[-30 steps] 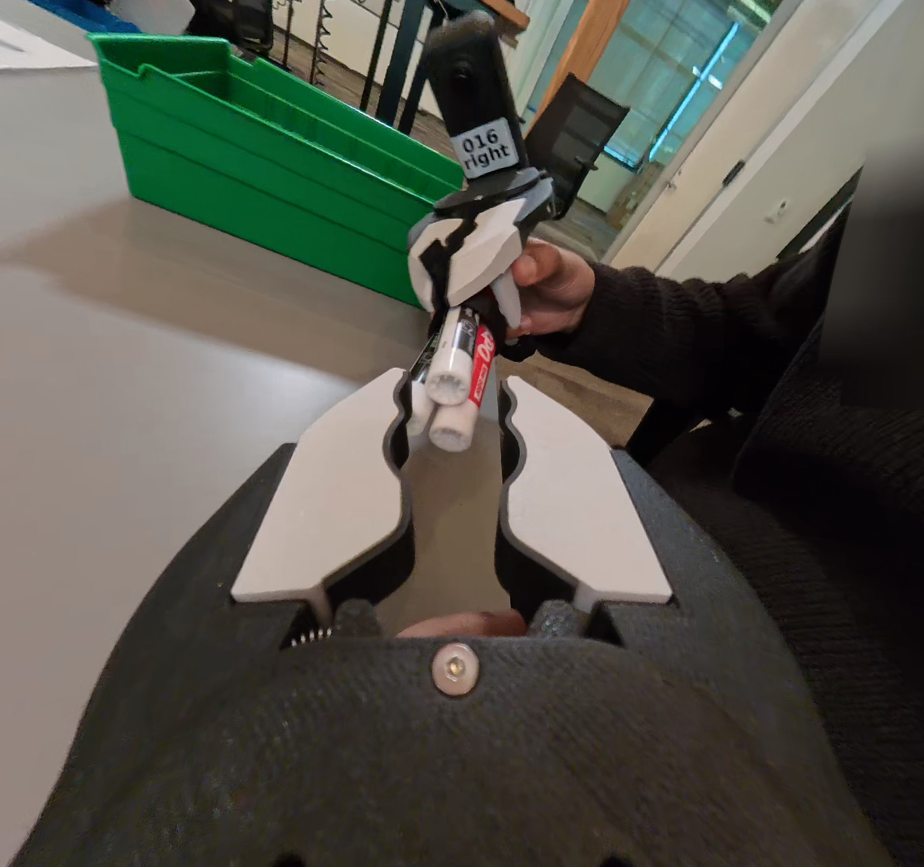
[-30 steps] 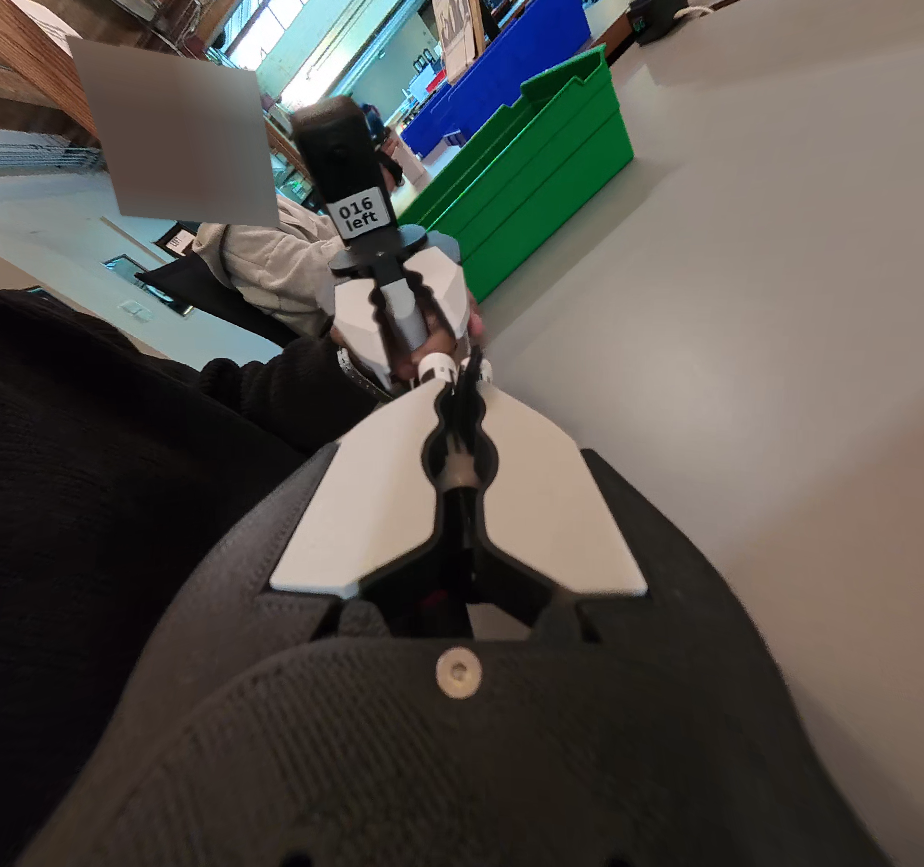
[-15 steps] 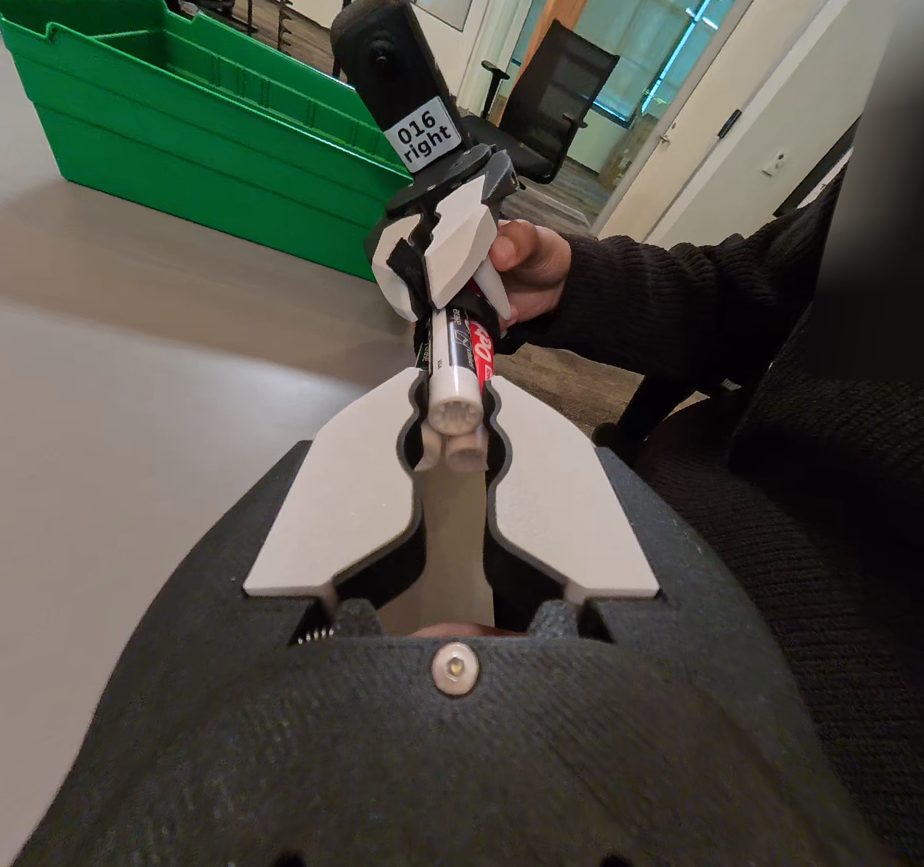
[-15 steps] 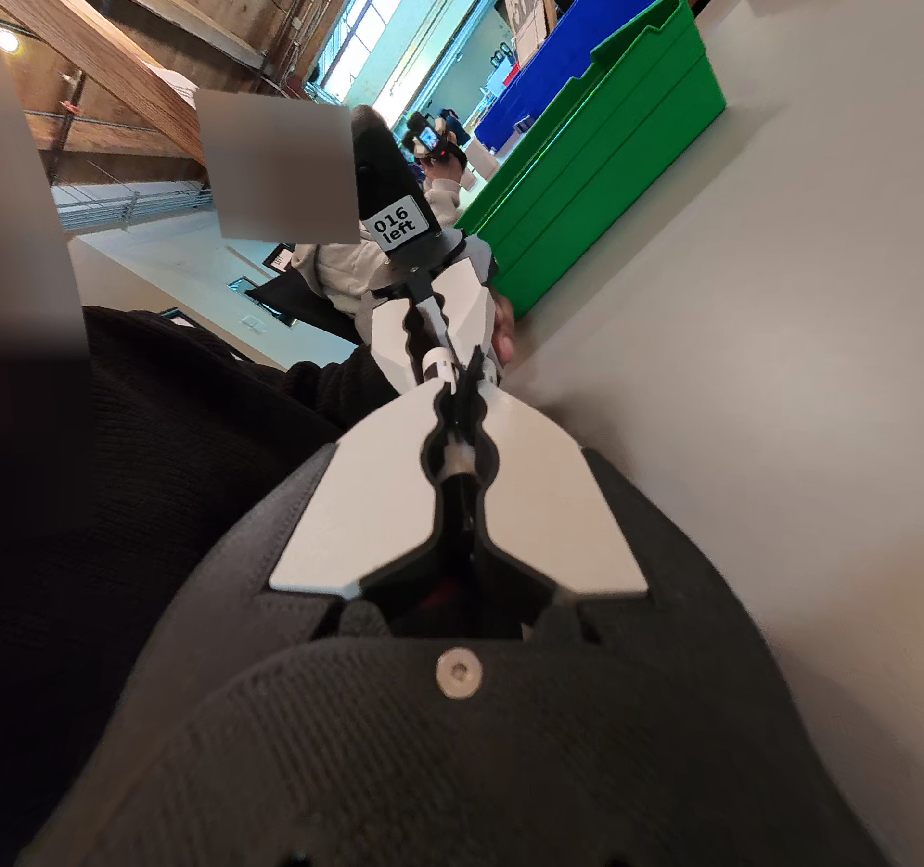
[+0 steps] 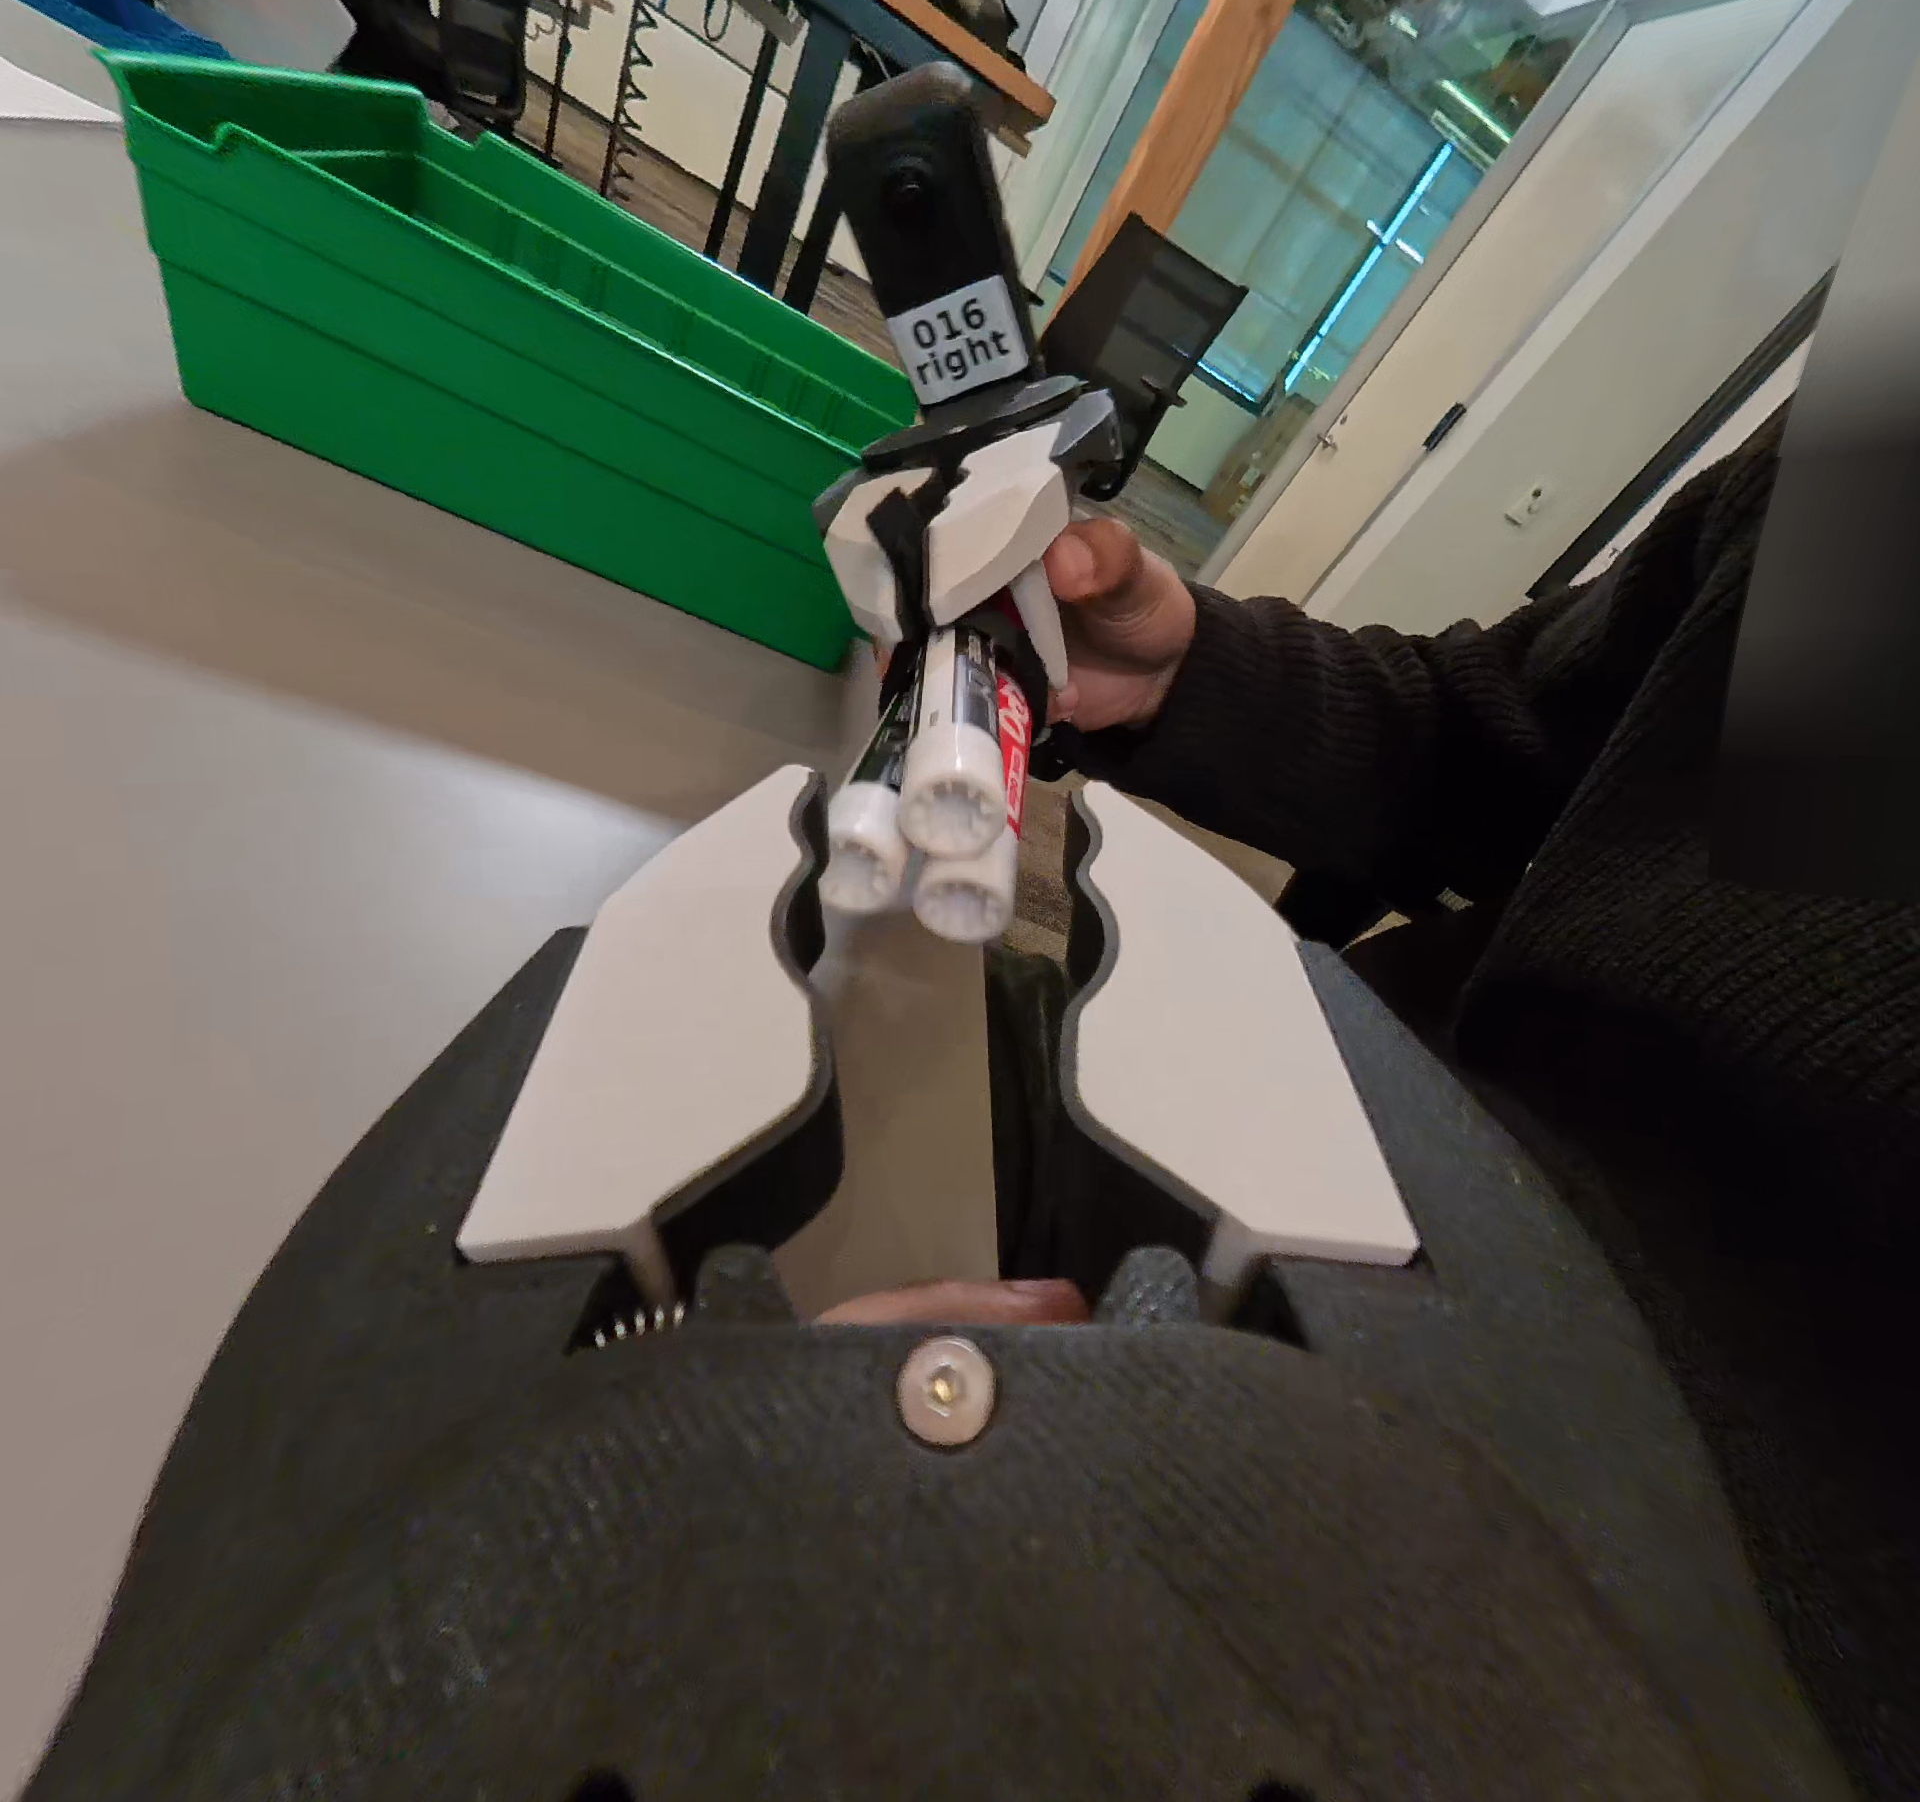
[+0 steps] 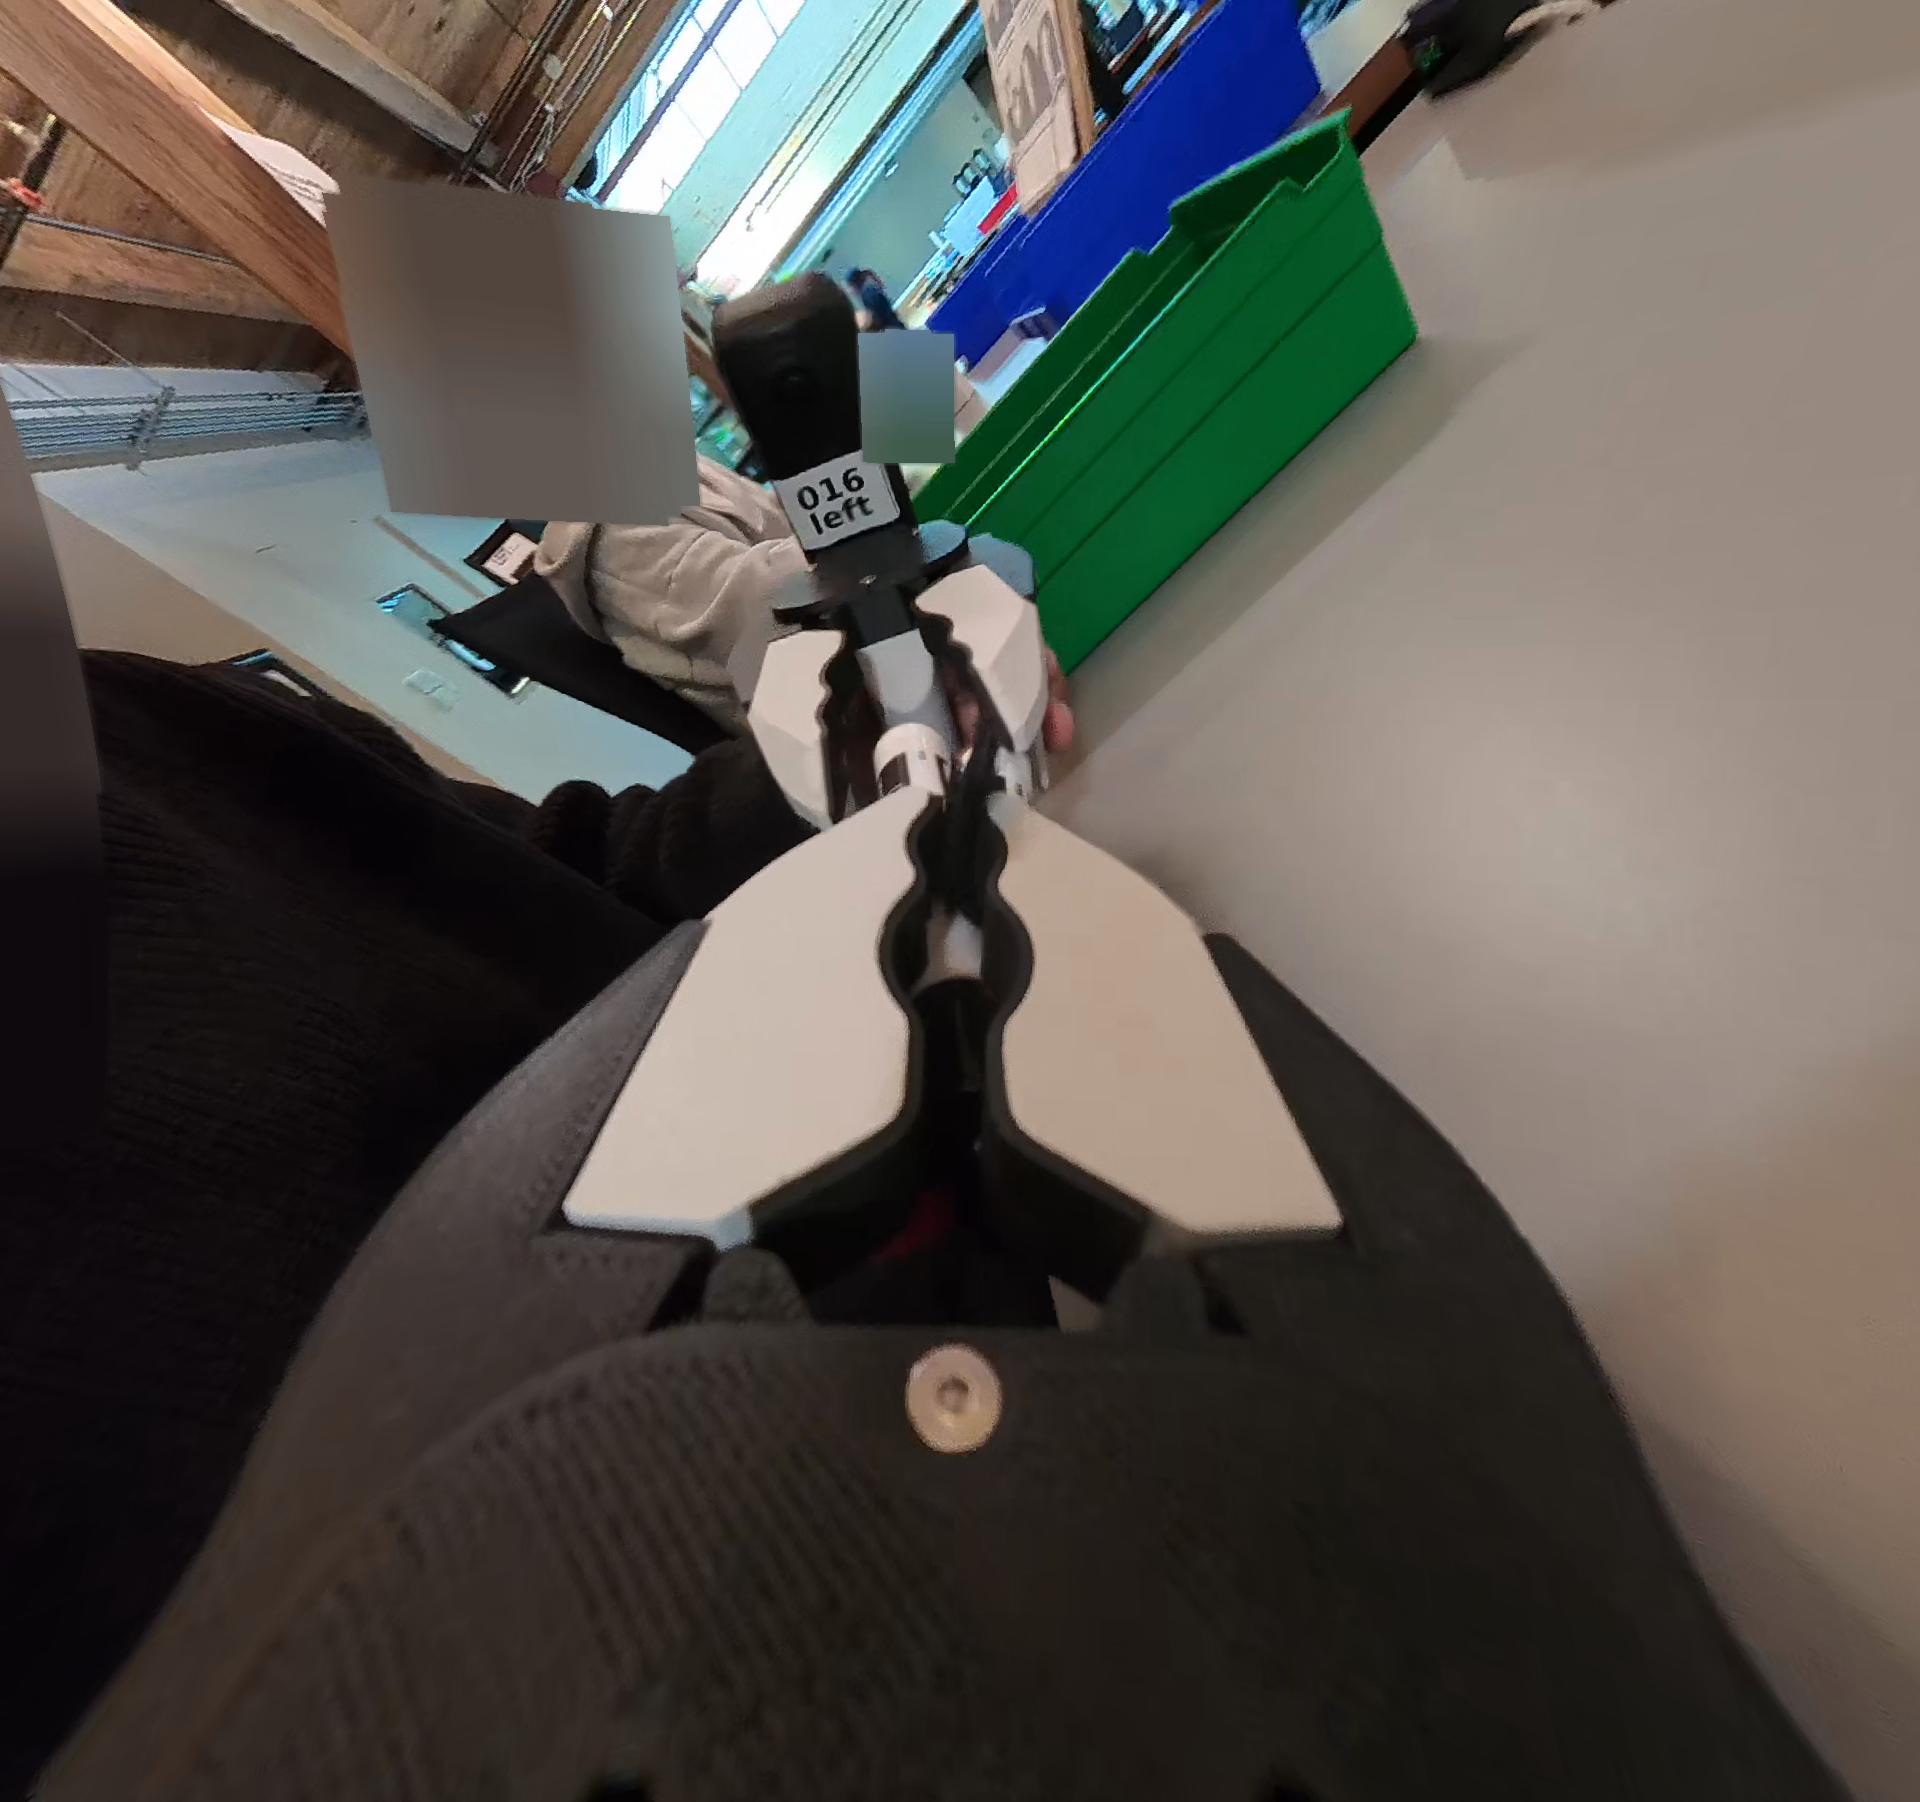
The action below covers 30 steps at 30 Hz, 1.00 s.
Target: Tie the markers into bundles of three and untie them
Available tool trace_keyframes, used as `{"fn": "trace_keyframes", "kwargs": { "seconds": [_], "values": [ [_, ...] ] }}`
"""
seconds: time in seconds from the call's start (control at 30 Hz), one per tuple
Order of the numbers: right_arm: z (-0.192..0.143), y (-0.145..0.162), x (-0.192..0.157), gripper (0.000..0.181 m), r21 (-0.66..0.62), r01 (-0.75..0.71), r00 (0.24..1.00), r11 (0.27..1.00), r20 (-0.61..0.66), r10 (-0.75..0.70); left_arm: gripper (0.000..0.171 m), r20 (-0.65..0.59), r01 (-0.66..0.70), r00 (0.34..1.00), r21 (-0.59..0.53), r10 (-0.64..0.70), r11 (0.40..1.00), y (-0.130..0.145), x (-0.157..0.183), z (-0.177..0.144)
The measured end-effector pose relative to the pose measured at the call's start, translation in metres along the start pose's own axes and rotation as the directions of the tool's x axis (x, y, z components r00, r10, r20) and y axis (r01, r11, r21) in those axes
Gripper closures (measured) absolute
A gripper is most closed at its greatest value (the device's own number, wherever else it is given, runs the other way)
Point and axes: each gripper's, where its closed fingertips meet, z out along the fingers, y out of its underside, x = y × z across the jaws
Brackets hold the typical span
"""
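A bundle of three white-barrelled markers (image 5: 940, 817), one with a red label, is clamped in my right gripper (image 5: 914, 630), which is held by a hand (image 5: 1122, 620) in a black sleeve. Their butt ends point at the left wrist camera and sit between the tips of my left gripper (image 5: 940, 796), which is open, with gaps beside the bundle, wider on the right. In the right wrist view my right gripper (image 6: 951, 817) is shut on the markers (image 6: 909, 713). They run on into the open left gripper (image 6: 925, 776) facing it.
A green plastic bin (image 5: 499, 381) stands on the grey table (image 5: 260, 817); it also shows in the right wrist view (image 6: 1195, 443), with a blue bin (image 6: 1195, 152) behind it. A person in a grey top (image 6: 665, 589) sits beyond. The table edge and a black chair (image 5: 1143, 318) lie to the right. Spacing between my two grippers at the tips: around 5 cm.
My left gripper narrowed around the marker ends half a second ago and has now opened wider again. The right gripper has kept its hold on the bundle.
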Motion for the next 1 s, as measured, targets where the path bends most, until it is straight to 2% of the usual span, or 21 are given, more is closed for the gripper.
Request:
{"fn": "trace_keyframes", "kwargs": {
  "seconds": [0.1,0.2,0.27,0.37,0.43,0.5,0.53,0.57,0.7,0.83,1.0],
  "values": [
    [-0.01,-0.018,-0.008,0.177,0.051,0.084,0.995,0.995,-0.053,-0.081,0.121,0.029,0.005,1.0,0.066,-0.006,0.998,-0.011,-0.005,-0.005],
    [-0.038,-0.045,-0.013,0.177,0.111,0.145,0.983,0.983,-0.132,-0.13,0.12,0.046,0.003,0.999,0.125,-0.009,0.992,-0.021,-0.007,-0.013],
    [-0.071,-0.064,-0.008,0.177,0.155,0.204,0.956,0.967,-0.244,-0.163,0.12,0.036,0.03,0.999,0.116,-0.034,0.993,-0.018,-0.009,-0.014],
    [-0.135,-0.101,-0.001,0.177,0.288,0.281,0.903,0.916,-0.404,-0.149,0.12,0.029,0.052,0.998,0.112,-0.055,0.992,-0.016,-0.01,-0.01],
    [-0.185,-0.119,0.02,0.177,0.331,0.375,0.801,0.866,-0.585,-0.123,0.12,0.019,0.064,0.998,0.095,-0.066,0.993,-0.013,-0.009,-0.006],
    [-0.233,-0.125,0.057,0.177,0.278,0.459,0.607,0.844,-0.792,-0.07,0.12,0.009,0.072,0.997,0.074,-0.073,0.995,-0.008,-0.008,-0.001],
    [-0.253,-0.124,0.077,0.176,0.247,0.469,0.512,0.848,-0.858,-0.034,0.12,0.005,0.073,0.997,0.064,-0.073,0.995,-0.007,-0.008,0.002],
    [-0.266,-0.122,0.094,0.177,0.236,0.465,0.452,0.853,-0.892,0.001,0.12,0.002,0.073,0.997,0.053,-0.073,0.996,-0.005,-0.007,0.004],
    [-0.273,-0.111,0.149,0.176,0.292,0.353,0.404,0.889,-0.904,0.136,0.12,-0.018,0.069,0.997,0.007,-0.069,0.998,0.003,-0.003,0.014],
    [-0.288,-0.115,0.188,0.176,0.212,0.304,0.242,0.929,-0.96,0.14,0.12,-0.023,0.047,0.999,-0.032,-0.048,0.998,0.009,0.001,0.019],
    [-0.277,-0.114,0.217,0.175,0.267,0.243,0.282,0.933,-0.939,0.195,0.12,-0.022,0.045,0.999,-0.046,-0.046,0.998,0.013,0.002,0.019]
  ]
}}
